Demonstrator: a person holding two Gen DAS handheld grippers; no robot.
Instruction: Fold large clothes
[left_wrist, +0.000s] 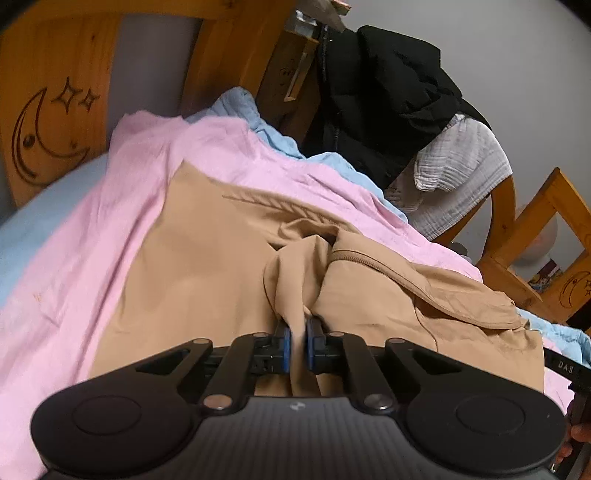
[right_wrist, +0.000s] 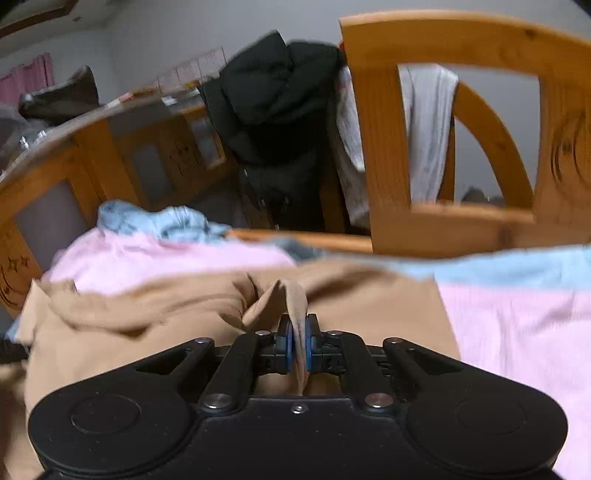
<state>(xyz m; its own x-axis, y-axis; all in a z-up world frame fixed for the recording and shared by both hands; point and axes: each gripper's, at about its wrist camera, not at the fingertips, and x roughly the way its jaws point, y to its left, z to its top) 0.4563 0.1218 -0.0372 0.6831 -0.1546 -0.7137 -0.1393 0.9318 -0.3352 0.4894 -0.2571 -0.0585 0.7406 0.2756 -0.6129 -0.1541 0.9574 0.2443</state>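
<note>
Bedroom, wooden-framed bed (right_wrist: 384, 155) serving as the folding surface; items listed near to far.

1. Left tongs (left_wrist: 298, 332): blue pads pressed together on a ridge of tan cloth, at 6 o'clock in the left wrist view. The pinch gathers the fabric into a raised pleat, apparently to lift or carry one edge.

2. Right tongs (right_wrist: 298, 334): likewise pressed together, a tan fold caught between the pads at 6 o'clock in the right wrist view. Two grips on one garment suggest an edge held at two points so it can be moved evenly.

3. Tan garment (left_wrist: 207, 266): the task's thing, large, spread on the bed just ahead of both tongs. Flat and smooth toward 9 o'clock in the left view; bunched toward 3 o'clock, where a zip or seam curves across rumpled cloth. Fold judged underway, not finished.

4. Pink sheet (left_wrist: 74, 258): lies under the garment, extending beyond it on all visible sides.

5. Blue bedding (left_wrist: 266, 129): beneath and beyond the pink layer, heaped at 12 o'clock.

6. Headboard (left_wrist: 48, 122): orange wood, moon and stars burned in, at 10 o'clock.

7. Black jacket (left_wrist: 384, 96): hung over furniture beyond the bed at 1 o'clock, well apart from the work.

8. White cloth (left_wrist: 461, 162): draped over a curved rail just below the jacket.
</note>
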